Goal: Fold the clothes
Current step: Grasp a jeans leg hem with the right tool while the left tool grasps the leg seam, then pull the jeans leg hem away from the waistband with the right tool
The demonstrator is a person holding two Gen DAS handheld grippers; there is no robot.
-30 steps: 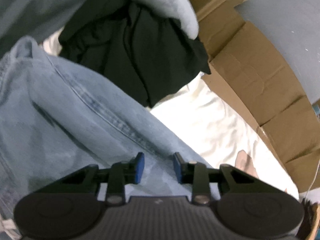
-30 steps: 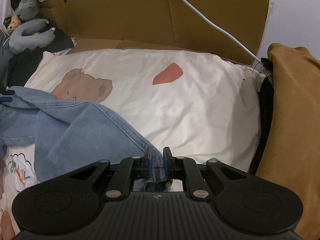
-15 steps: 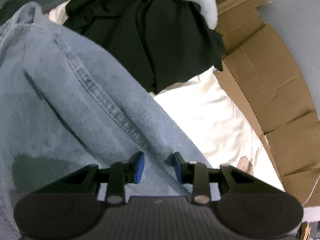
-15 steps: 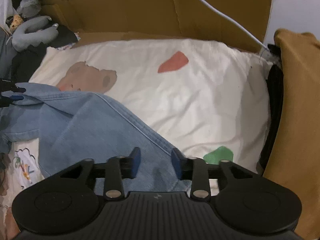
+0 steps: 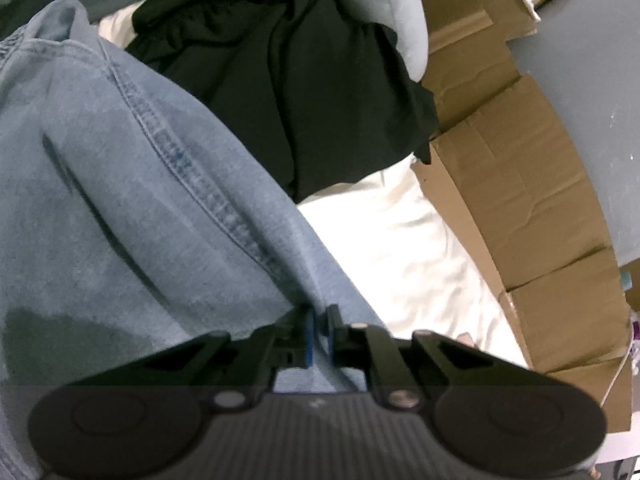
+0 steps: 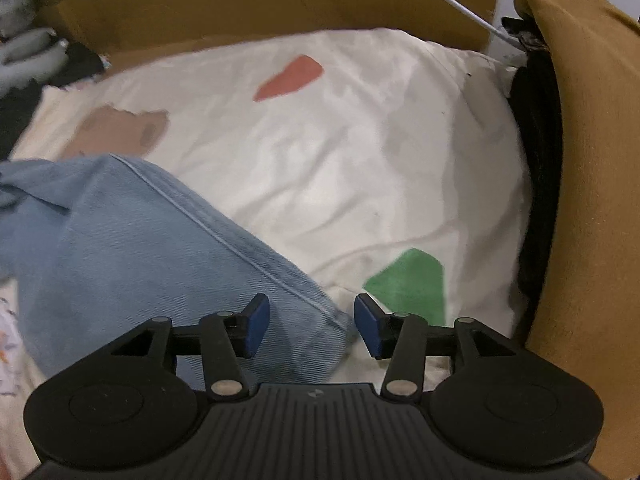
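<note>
Right wrist view: jeans (image 6: 132, 248) lie on the printed bed sheet (image 6: 340, 168), the leg running from far left down to the hem corner, which sits between the blue pads of the right tool (image 6: 312, 324). Its jaws are opening, pads off the cloth. Left wrist view: left tool (image 5: 318, 330) is pinched together on a denim fold (image 5: 160, 200), seam running away up-left. Left is the only one holding; right is nearer the hem.
</note>
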